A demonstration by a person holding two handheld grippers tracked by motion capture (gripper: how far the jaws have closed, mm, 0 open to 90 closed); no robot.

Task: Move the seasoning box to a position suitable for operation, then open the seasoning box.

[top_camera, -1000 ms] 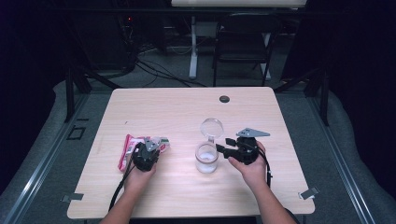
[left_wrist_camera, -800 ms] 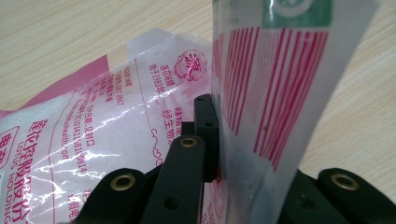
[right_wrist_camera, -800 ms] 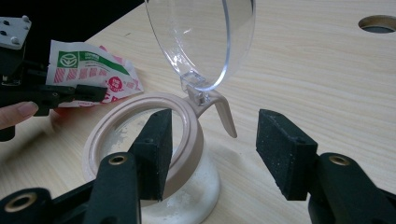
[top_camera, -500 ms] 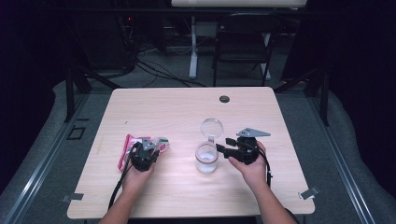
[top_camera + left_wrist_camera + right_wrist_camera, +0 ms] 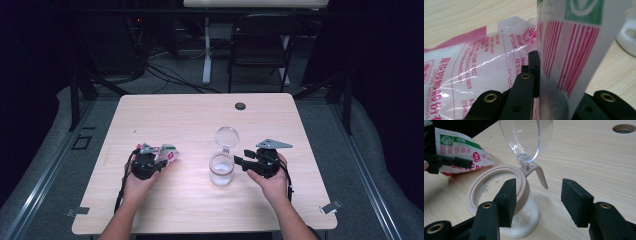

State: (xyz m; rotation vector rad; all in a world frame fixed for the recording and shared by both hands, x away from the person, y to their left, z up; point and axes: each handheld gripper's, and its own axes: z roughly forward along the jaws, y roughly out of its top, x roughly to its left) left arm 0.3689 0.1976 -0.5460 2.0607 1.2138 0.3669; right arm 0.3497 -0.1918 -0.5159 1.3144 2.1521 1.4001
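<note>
My table (image 5: 190,115) is a pale wood-grain top with rounded corners, standing over grey carpet. Near its far edge sits a small dark round cable hole (image 5: 240,106). A little right of the middle, a clear jar (image 5: 221,170) stands upright on the wood, white powder in its bottom, a beige ring around its mouth and its clear hinged lid (image 5: 226,136) flipped open toward the far side. Left of the jar, well apart from it, is a pink-and-white plastic packet (image 5: 167,152); I cannot tell whether it touches the wood.
</note>
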